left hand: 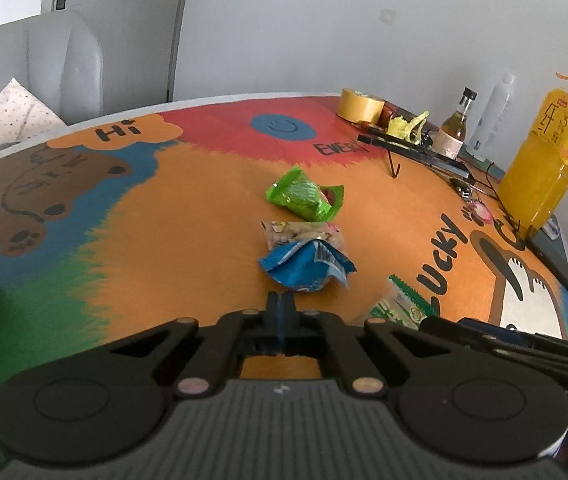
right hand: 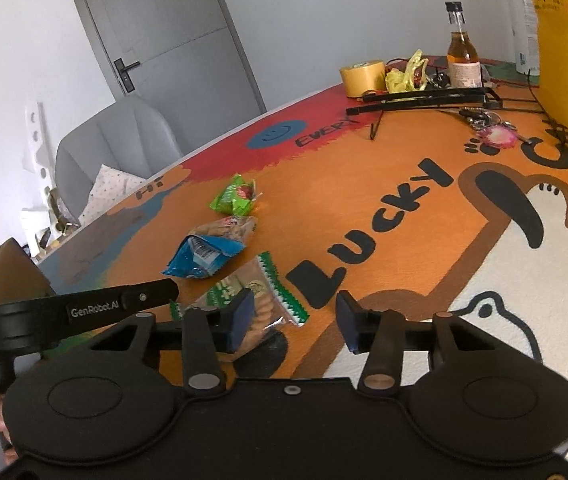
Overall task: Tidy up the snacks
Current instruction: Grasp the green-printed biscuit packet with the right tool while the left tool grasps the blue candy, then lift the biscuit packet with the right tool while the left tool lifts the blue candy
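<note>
Right gripper (right hand: 289, 320) low over the tabletop (right hand: 403, 152), jaws wide apart and empty. Just ahead at 11 o'clock from the jaws, partly behind the left pad: a clear biscuit packet with green zigzag ends (right hand: 258, 300), flat on the cloth, long axis running roughly 7 to 1 o'clock in the right wrist view. Not yet between the pads; a small shift toward 9 o'clock likely needed to straddle it across its short side.

Left gripper (left hand: 280, 304) with jaws pressed together, nothing held, blue pads touching. Straight ahead at 12 o'clock, very near the closed tips: a crumpled blue snack pouch (left hand: 307, 266). Same biscuit packet (left hand: 401, 304) seen off at 3 o'clock from the left jaws, near the "Lucky" lettering.

Judged nearer to the biscuit packet: the right hand, already open. Judged nearer to the blue pouch: the left, though needing to open first.

Farther along 12 o'clock, touching the blue pouch's far edge: a clear packet of pale biscuits (left hand: 303, 234). Beyond that, slightly apart: a green snack pouch (left hand: 303, 196). All four loosely in a line down the middle of the painted cloth.

Far edge, 1 to 2 o'clock: yellow tape roll (left hand: 359, 105), small amber glass bottle (left hand: 456, 126), large orange juice bottle (left hand: 543, 164). Not snacks, likely no part of the sorting.

Risk: slippery film wrappers, thin and flat, liable to skid or crush biscuits under a hard squeeze.
</note>
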A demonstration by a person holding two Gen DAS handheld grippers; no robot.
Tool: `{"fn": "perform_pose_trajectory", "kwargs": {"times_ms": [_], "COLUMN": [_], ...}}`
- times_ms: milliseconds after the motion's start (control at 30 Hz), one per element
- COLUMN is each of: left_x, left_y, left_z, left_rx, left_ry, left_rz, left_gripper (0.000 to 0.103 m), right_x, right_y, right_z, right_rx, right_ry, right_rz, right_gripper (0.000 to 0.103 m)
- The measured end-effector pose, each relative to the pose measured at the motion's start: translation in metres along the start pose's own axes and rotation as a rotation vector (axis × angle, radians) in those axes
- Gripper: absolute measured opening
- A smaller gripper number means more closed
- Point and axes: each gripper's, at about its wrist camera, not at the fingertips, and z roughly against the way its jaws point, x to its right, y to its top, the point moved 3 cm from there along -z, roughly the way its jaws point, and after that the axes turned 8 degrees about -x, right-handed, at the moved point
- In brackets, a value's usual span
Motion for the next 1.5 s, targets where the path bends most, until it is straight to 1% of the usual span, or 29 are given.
{"fn": "perform_pose_trajectory", "kwargs": {"times_ms": [33,67,100,133,167,200,267,300,333,367,400,433,467,500,533,600,700,767,967,1067,1200,1267,1300,1333,1400,1467,1500], "left_x": [-0.001,-0.001,-0.001,-0.002,-0.002,-0.004,-0.006,-0.007,-0.007,-0.007,-0.007,-0.007,-0.007,-0.006,-0.005,-0.001,0.006,0.011,0.023,0.027,0.030,0.029,0.029,0.027,0.025,0.021,0.019], "left_y": [0.001,0.002,0.004,0.006,0.008,0.009,0.012,0.012,0.013,0.013,0.013,0.013,0.013,0.013,0.013,0.015,0.017,0.017,0.016,0.015,0.014,0.012,0.013,0.013,0.013,0.014,0.015], "left_z": [0.003,0.006,0.009,0.011,0.013,0.014,0.015,0.015,0.015,0.015,0.014,0.014,0.013,0.013,0.013,0.010,0.005,0.000,-0.017,-0.025,-0.030,-0.034,-0.034,-0.034,-0.033,-0.031,-0.030], "left_rx": [0.007,0.015,0.025,0.032,0.039,0.041,0.034,0.030,0.027,0.027,0.029,0.030,0.035,0.041,0.047,0.053,0.054,0.055,0.046,0.051,0.060,0.059,0.067,0.071,0.074,0.070,0.066], "left_ry": [0.002,0.003,0.005,0.007,0.016,0.024,0.030,0.029,0.030,0.031,0.036,0.040,0.040,0.038,0.035,0.038,0.039,0.037,0.045,0.063,0.088,0.103,0.109,0.111,0.110,0.100,0.088], "left_rz": [-0.002,-0.005,-0.007,-0.007,-0.001,0.002,0.013,0.018,0.021,0.021,0.021,0.021,0.022,0.023,0.022,0.013,0.000,-0.010,-0.014,-0.001,-0.018,-0.018,-0.020,-0.021,-0.024,-0.013,-0.005], "left_gripper": [0.000,0.000,0.000,0.000,0.004,0.004,0.005,0.007,0.009,0.015,0.024,0.030,0.043,0.054,0.058,0.069,0.077,0.079,0.081,0.081,0.080,0.075,0.067,0.061,0.045,0.039,0.037], "right_x": [-0.003,-0.005,-0.009,-0.012,-0.015,-0.018,-0.023,-0.025,-0.025,-0.026,-0.027,-0.029,-0.030,-0.030,-0.028,-0.023,-0.014,-0.009,0.004,0.012,0.019,0.018,0.017,0.016,0.015,0.015,0.014], "right_y": [0.000,0.001,0.001,0.001,0.002,0.002,0.000,0.000,-0.001,-0.003,-0.004,-0.005,-0.006,-0.006,-0.004,-0.002,0.000,0.000,0.001,0.002,0.004,0.004,0.004,0.004,0.004,0.004,0.004], "right_z": [0.000,0.000,0.000,0.001,0.000,-0.001,-0.006,-0.009,-0.012,-0.014,-0.017,-0.016,-0.017,-0.016,-0.016,-0.015,-0.013,-0.011,-0.007,-0.005,-0.004,-0.005,-0.005,-0.006,-0.006,-0.006,-0.006], "right_rx": [0.000,0.004,0.013,0.020,0.022,0.019,0.007,0.001,-0.004,-0.008,-0.006,0.007,0.006,0.010,0.010,0.011,0.017,0.024,0.039,0.045,0.045,0.043,0.041,0.039,0.039,0.035,0.032], "right_ry": [0.003,0.008,0.011,0.013,0.015,0.015,0.016,0.012,0.007,0.004,0.001,-0.013,-0.021,-0.019,-0.015,-0.007,-0.009,-0.018,-0.047,-0.067,-0.084,-0.087,-0.088,-0.085,-0.087,-0.080,-0.074], "right_rz": [0.002,0.004,0.011,0.022,0.038,0.053,0.082,0.090,0.095,0.102,0.119,0.143,0.162,0.173,0.170,0.152,0.122,0.111,0.085,0.072,0.051,0.050,0.052,0.056,0.061,0.066,0.070], "right_gripper": [0.069,0.075,0.085,0.087,0.089,0.090,0.091,0.090,0.086,0.081,0.071,0.065,0.064,0.060,0.055,0.052,0.051,0.051,0.051,0.051,0.051,0.052,0.055,0.059,0.061,0.069,0.076]}}
